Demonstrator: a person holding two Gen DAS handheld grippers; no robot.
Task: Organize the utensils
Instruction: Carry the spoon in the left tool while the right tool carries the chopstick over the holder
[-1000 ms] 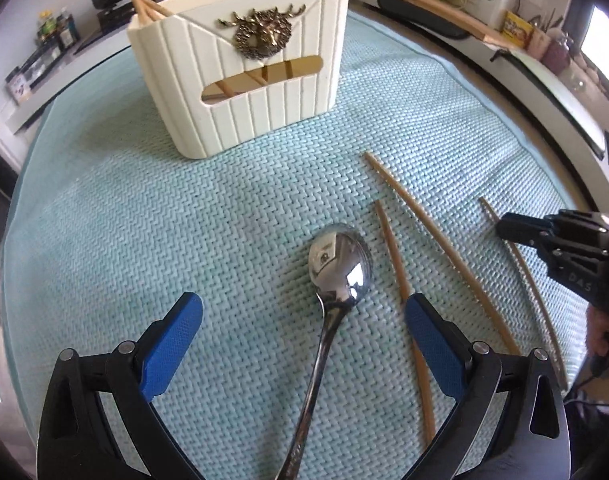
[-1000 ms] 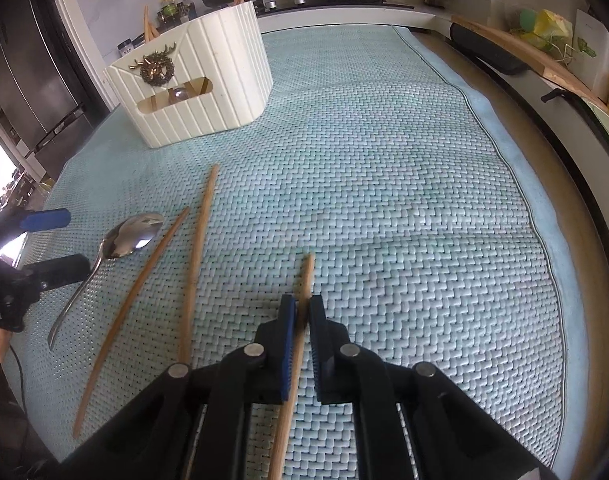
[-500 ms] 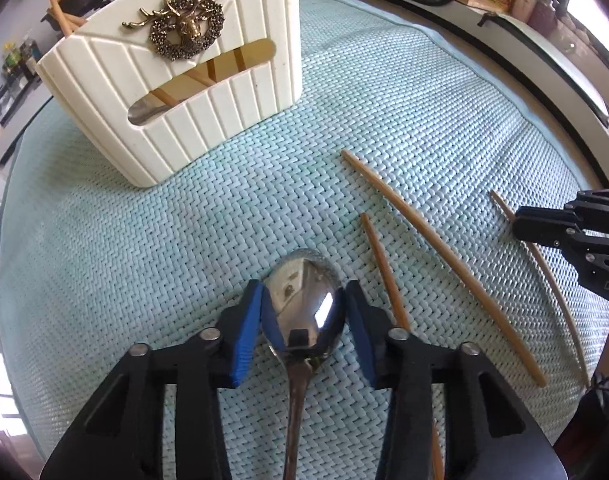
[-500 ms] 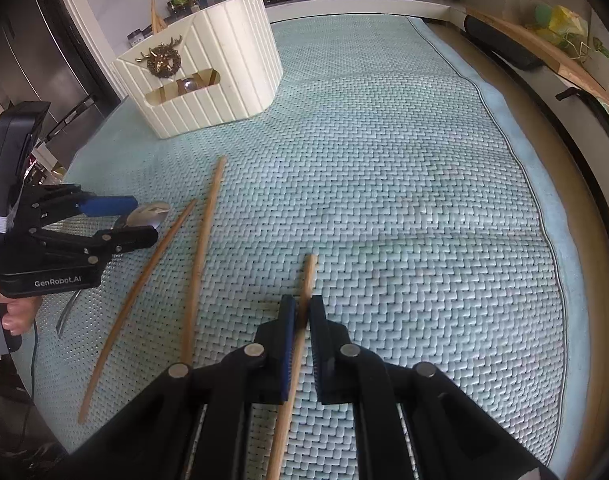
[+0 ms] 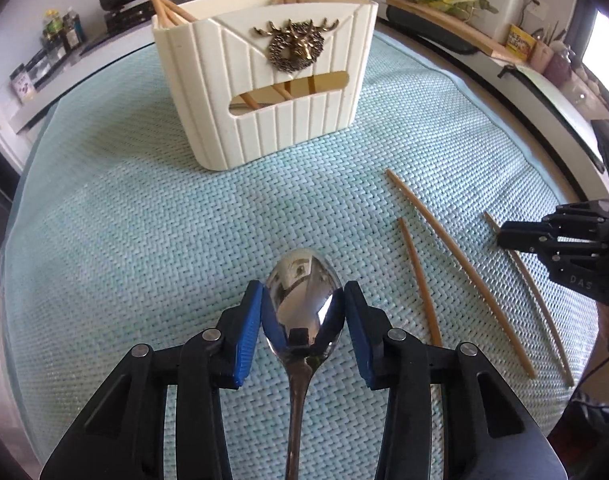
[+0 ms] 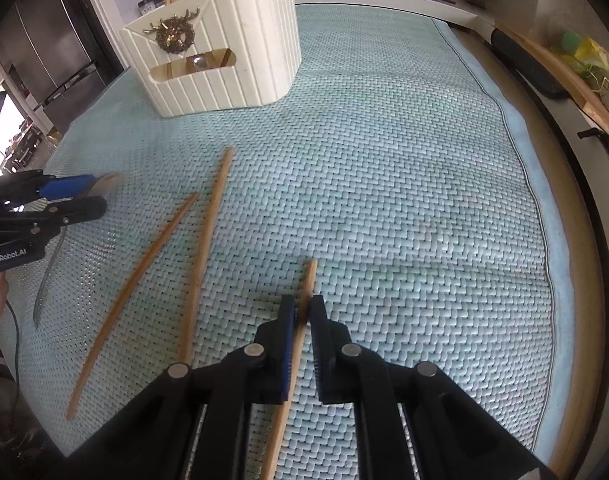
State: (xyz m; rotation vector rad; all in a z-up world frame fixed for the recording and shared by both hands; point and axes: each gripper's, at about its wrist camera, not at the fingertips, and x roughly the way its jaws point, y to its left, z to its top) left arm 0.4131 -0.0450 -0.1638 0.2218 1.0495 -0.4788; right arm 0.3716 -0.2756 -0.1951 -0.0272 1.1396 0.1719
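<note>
**Spoon clamped, chopstick pinched: both ready to lift**

Spoon [image 5: 302, 300] sits lower centre, bowl squeezed between our left gripper [image 5: 303, 312] pads. Right gripper [image 6: 301, 314] is closed on one chopstick [image 6: 306, 292], low centre of its view. Next, we judge: carry both to the holder [image 5: 264, 80] at upper centre, dropping in from above.

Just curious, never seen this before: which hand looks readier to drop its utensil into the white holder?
Probably left. Its tool grips the spoon facing the holder. The right tool pinches a chopstick farther off.
</note>
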